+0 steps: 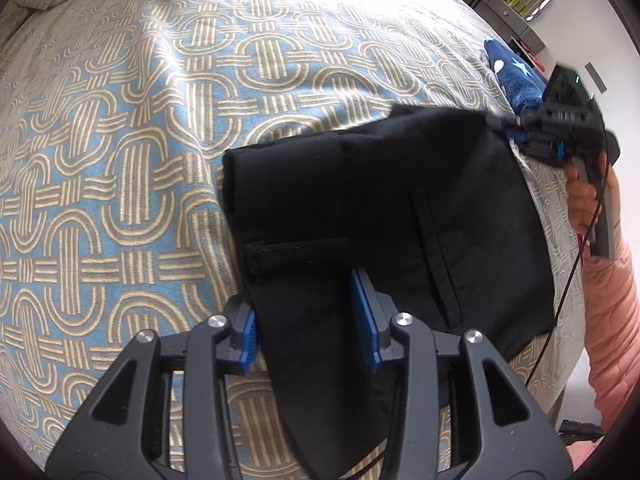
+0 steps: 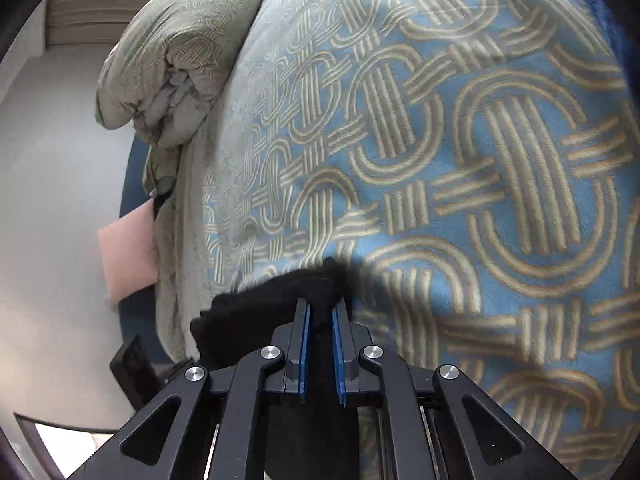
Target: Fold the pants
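Black pants (image 1: 384,216) lie partly folded on the patterned bedspread (image 1: 120,152). In the left wrist view my left gripper (image 1: 308,312) is open, its blue pads on either side of a hanging strip of the pants near the front edge. My right gripper (image 1: 520,136) shows at the pants' far right corner. In the right wrist view my right gripper (image 2: 320,312) is shut on a bunched edge of the black pants (image 2: 272,304), lifted a little above the bedspread (image 2: 480,160).
A blue star-patterned cloth (image 1: 516,76) lies at the bed's far right edge. A folded duvet (image 2: 176,52) is piled at the bed's end. A shelf (image 1: 504,4) stands by the wall. My pink sleeve (image 1: 612,320) is at the right.
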Tool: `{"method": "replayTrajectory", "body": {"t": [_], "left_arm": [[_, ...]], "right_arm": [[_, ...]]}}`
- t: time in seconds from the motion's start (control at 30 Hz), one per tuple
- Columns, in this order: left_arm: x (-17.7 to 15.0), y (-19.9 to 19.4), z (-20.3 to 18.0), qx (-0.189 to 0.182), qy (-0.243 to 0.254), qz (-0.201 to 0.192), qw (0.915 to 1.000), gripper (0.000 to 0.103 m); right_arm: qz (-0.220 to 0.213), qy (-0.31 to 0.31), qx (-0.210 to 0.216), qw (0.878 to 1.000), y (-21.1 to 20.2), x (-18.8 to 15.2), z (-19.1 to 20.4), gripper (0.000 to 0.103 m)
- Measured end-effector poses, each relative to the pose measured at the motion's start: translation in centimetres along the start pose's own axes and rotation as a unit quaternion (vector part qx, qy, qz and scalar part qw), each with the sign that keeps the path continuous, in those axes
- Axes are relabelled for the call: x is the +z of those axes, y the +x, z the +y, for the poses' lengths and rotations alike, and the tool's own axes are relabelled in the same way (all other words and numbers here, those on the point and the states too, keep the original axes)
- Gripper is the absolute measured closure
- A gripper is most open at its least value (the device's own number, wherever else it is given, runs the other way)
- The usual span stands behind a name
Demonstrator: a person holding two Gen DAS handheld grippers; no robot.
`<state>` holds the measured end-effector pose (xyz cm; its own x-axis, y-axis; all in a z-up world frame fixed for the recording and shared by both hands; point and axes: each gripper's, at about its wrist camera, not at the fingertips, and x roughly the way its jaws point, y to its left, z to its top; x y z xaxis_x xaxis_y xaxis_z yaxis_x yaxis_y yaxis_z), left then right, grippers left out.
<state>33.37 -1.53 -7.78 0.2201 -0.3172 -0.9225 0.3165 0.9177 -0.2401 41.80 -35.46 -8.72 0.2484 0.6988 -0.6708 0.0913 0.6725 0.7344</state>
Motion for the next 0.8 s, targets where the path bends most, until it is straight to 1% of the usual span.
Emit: {"method": "replayTrajectory", "body": {"t": [0.07, 0.13, 0.17, 0.2, 0.27, 0.37, 0.43, 0.47, 0.5, 0.53, 0.57, 0.6, 0.67, 0.73, 0.77, 0.8], "left_arm": [[0.0, 0.1, -0.1, -0.002, 0.000, -0.002, 1.0000, 0.060], [0.0, 0.1, -0.1, -0.003, -0.005, -0.003, 1.0000, 0.060], [0.0, 0.1, -0.1, -0.004, -0.006, -0.006, 1.0000, 0.060], [0.0, 0.1, -0.2, -0.003, -0.005, -0.007, 1.0000, 0.059], [-0.1, 0.1, -0.2, 0.000, -0.004, -0.007, 1.0000, 0.058], [-0.2, 0.0, 0.1, 0.011, -0.010, -0.012, 0.9998, 0.049], [-0.4, -0.3, 0.4, 0.022, -0.015, -0.022, 0.9994, 0.040], [-0.7, -0.6, 0.9, 0.026, -0.021, -0.030, 0.9990, 0.037], [-1.0, -0.8, 1.2, 0.024, -0.027, -0.037, 0.9987, 0.032], [-1.3, -0.9, 1.6, 0.019, -0.033, -0.042, 0.9984, 0.030], [-1.7, -0.8, 2.1, 0.011, -0.041, -0.043, 0.9982, 0.028], [-2.0, -0.6, 2.5, 0.003, -0.047, -0.039, 0.9981, 0.027], [-2.5, 0.2, 3.3, -0.022, -0.070, -0.024, 0.9970, 0.024], [-2.9, 0.7, 3.9, -0.046, -0.086, -0.017, 0.9951, 0.020], [-3.0, 0.7, 3.9, -0.049, -0.085, -0.022, 0.9949, 0.020], [-3.1, 0.7, 3.8, -0.050, -0.081, -0.024, 0.9952, 0.019]], "right_arm": [[-0.032, -0.011, 0.003, 0.999, -0.3, 0.4, 1.2, 0.094], [-0.037, -0.012, 0.002, 0.999, -0.1, 0.8, 1.8, 0.093], [-0.034, -0.018, -0.018, 0.999, 0.1, 0.9, 2.0, 0.091], [-0.036, -0.019, -0.029, 0.999, 0.1, 0.9, 1.9, 0.089], [-0.044, -0.012, -0.030, 0.998, -0.2, 1.0, 1.3, 0.087], [-0.089, 0.014, -0.044, 0.995, -2.7, 0.7, -0.7, 0.085], [-0.093, 0.034, -0.047, 0.994, -3.7, 0.5, -1.6, 0.082], [-0.081, 0.033, -0.040, 0.995, -4.0, -0.2, -1.8, 0.080], [-0.069, 0.024, -0.038, 0.997, -4.2, -0.8, -1.8, 0.079], [-0.053, 0.010, -0.039, 0.998, -4.3, -1.7, -1.8, 0.076], [-0.037, -0.004, -0.040, 0.998, -4.2, -2.6, -1.6, 0.068], [-0.019, -0.017, -0.040, 0.999, -4.1, -3.9, -1.7, 0.058], [0.015, -0.032, -0.024, 0.999, -3.7, -6.6, -1.9, 0.049], [0.045, -0.038, -0.015, 0.998, -3.3, -8.7, -2.3, 0.045], [0.060, -0.046, -0.012, 0.997, -2.8, -9.9, -2.2, 0.045], [0.064, -0.051, -0.011, 0.997, -2.5, -10.6, -2.1, 0.044]]}}
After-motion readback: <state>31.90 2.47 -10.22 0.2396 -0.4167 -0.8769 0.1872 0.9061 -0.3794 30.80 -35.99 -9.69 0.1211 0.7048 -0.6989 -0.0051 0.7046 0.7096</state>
